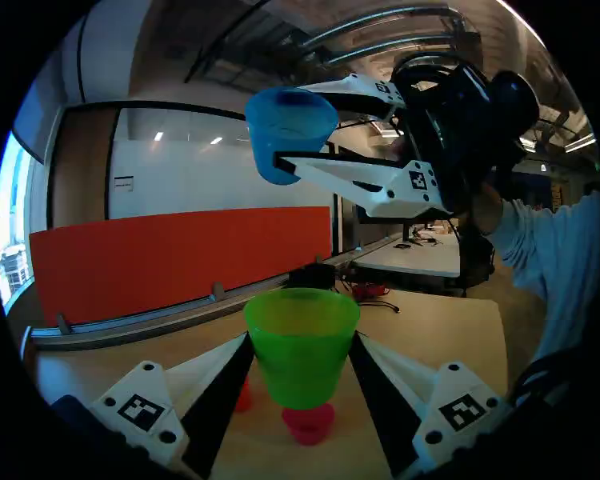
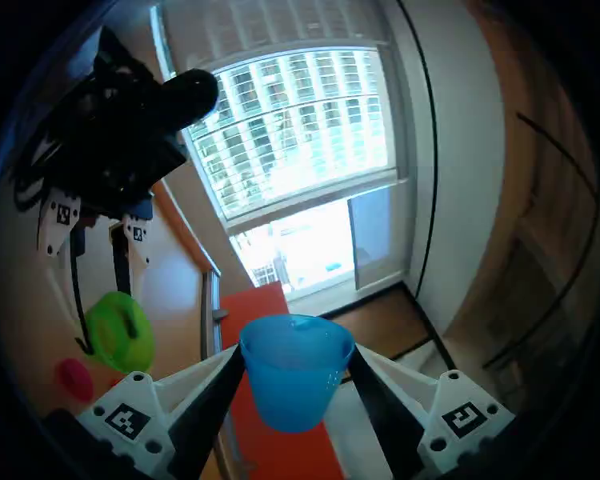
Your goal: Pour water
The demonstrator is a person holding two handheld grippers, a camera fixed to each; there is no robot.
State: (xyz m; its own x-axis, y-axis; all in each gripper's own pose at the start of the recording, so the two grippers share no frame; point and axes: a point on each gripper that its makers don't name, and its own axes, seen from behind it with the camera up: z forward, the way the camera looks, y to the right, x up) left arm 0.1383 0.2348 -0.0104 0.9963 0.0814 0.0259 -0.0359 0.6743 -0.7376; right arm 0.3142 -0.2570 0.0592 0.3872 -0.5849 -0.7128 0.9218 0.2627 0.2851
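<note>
Two cups are held off the table, one in each claw. In the left gripper view, an orange partition stands at the left behind the table. At the centre the left gripper has its fingers pressed on both sides of the green cup, which is upright above a red piece lying on the tabletop. Higher up, the right gripper clamps the blue cup between its two white fingers, above the green cup and apart from it. A light sleeve shows at the far right.

The right gripper view looks the other way. At the left is the left gripper with the green cup between its fingers, a red piece near it. At the centre the right gripper is closed on the blue cup, both fingers touching its walls. Behind is a bright window with blinds. Whether either cup holds water cannot be told.
</note>
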